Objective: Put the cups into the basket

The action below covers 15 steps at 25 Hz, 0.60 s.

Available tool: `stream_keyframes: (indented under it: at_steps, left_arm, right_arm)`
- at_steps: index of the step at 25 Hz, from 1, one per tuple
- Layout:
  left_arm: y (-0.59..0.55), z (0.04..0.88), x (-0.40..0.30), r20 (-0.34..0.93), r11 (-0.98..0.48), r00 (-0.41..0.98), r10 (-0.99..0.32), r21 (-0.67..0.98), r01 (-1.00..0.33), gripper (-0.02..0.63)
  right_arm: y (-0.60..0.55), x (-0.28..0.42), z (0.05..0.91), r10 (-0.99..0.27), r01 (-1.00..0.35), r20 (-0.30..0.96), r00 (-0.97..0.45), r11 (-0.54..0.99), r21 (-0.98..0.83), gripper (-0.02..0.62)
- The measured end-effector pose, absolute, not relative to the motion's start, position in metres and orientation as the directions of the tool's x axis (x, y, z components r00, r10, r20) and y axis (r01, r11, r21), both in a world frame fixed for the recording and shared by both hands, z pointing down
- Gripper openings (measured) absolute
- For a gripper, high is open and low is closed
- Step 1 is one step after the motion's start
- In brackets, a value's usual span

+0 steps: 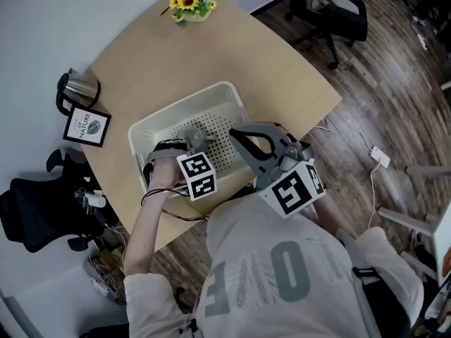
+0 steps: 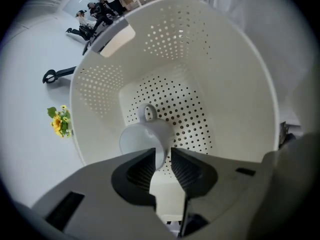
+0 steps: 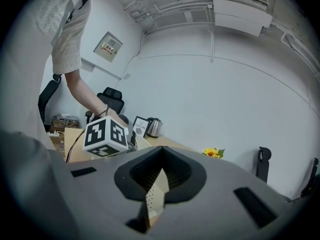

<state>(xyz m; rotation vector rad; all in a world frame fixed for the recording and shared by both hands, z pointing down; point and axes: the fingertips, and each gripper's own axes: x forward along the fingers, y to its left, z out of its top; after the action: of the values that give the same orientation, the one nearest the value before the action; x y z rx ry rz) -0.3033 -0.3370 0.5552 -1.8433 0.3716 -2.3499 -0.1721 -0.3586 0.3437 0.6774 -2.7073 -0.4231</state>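
The left claw (image 2: 162, 156) is pinching the wall of a white cup (image 2: 145, 134). Its own view is showing what the head view is barely giving: the cup is sitting inside the basket (image 2: 235, 84), over the perforated floor, with its handle pointing away from the claw. Whether it is touching that floor, I cannot tell. From overhead the cup is only showing as a pale round shape near the basket's middle.

The right claw (image 3: 162, 169) is pressed together at the tips with nothing in it. Its view is looking out across the room, catching just a sliver of the basket's dotted wall — only the head view is placing it above the basket's right rim.

Counting: one cup, one basket, two claws. On the table (image 1: 232, 55), a single bunch of sunflowers (image 1: 190, 1) is standing well beyond the basket at the far edge. Left of the basket, one steel kettle (image 1: 79, 89) and one framed card (image 1: 87, 127) are sitting close together.
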Motion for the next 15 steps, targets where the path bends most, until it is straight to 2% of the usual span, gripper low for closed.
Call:
stream_keyframes:
  at_steps: [4, 6, 8, 9, 10, 12, 15]
  left_arm:
    - [-0.346, 0.507, -0.299, 0.907, -0.910, -0.213, -0.364, -0.395, -0.126, 0.101]
    - [-0.357, 0.472, -0.294, 0.871, -0.842, -0.144, -0.471, -0.492, -0.222, 0.058]
    - [-0.372, 0.430, -0.292, 0.771, -0.701, -0.059, -0.634, -0.605, -0.377, 0.039]
    - [-0.376, 0.408, -0.293, 0.693, -0.602, -0.037, -0.720, -0.650, -0.464, 0.008]
    - [-0.378, 0.388, -0.294, 0.609, -0.497, -0.028, -0.792, -0.672, -0.548, 0.008]
    - [-0.371, 0.355, -0.292, 0.461, -0.314, -0.011, -0.887, -0.622, -0.717, 0.008]
    - [-0.350, 0.314, -0.284, 0.212, -0.121, 0.038, -0.976, -0.394, -0.911, 0.008]
  right_arm:
    - [-0.356, -0.172, 0.342, -0.464, -0.361, 0.229, -0.856, 0.853, 0.377, -0.002]
    - [-0.356, -0.174, 0.341, -0.455, -0.350, 0.230, -0.860, 0.855, 0.383, -0.002]
    - [-0.357, -0.183, 0.339, -0.440, -0.332, 0.233, -0.867, 0.859, 0.390, -0.002]
    - [-0.357, -0.188, 0.337, -0.432, -0.321, 0.234, -0.871, 0.861, 0.393, -0.002]
    - [-0.357, -0.192, 0.336, -0.424, -0.312, 0.234, -0.875, 0.863, 0.397, -0.002]
    - [-0.356, -0.198, 0.334, -0.408, -0.296, 0.235, -0.882, 0.868, 0.398, -0.002]
    - [-0.353, -0.206, 0.335, -0.374, -0.270, 0.229, -0.899, 0.884, 0.382, -0.002]
